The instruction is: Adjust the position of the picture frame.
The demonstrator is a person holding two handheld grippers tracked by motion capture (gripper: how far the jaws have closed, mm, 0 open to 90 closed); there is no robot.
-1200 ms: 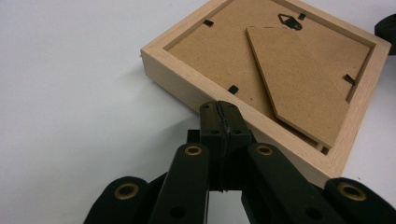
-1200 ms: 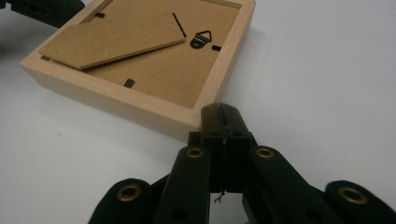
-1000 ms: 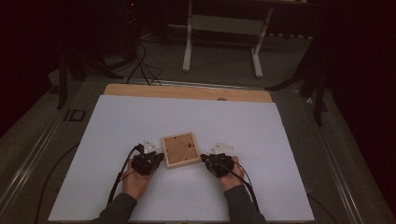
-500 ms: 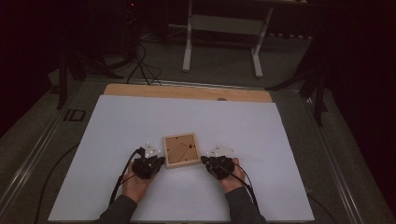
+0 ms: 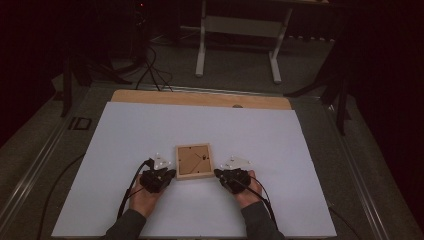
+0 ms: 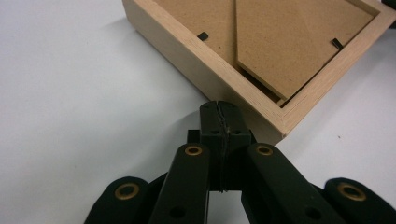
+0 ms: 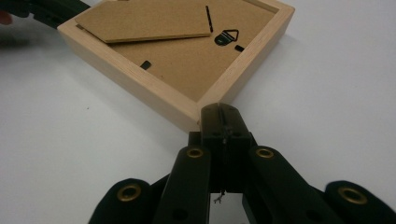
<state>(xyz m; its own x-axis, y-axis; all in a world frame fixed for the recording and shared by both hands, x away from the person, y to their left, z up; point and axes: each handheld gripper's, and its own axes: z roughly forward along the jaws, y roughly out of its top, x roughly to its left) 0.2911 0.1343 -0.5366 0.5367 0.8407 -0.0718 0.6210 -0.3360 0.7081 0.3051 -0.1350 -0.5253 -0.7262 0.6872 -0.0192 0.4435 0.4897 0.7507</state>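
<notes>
resting: wooden frame (image 5: 193,161) back-up on white table (image 5: 125,135)
left claw (image 5: 170,174): jaws together, touching frame's 7 o'clock corner
right claw (image 5: 218,173): jaws together, touching its 5 o'clock corner

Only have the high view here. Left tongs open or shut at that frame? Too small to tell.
Observer: Shut. In the left gripper view the left tongs have both jaws closed together, tip at the wooden frame's side wall near a corner.
Operator: Right side the same?
Observer: Yes. The right tongs are shut too, tip at another corner of the frame, gripping nothing.
Operator: Frame face up?
Observer: Face down. The right gripper view shows the brown backing with a black hanger, and the easel flap sits slightly raised.
</notes>
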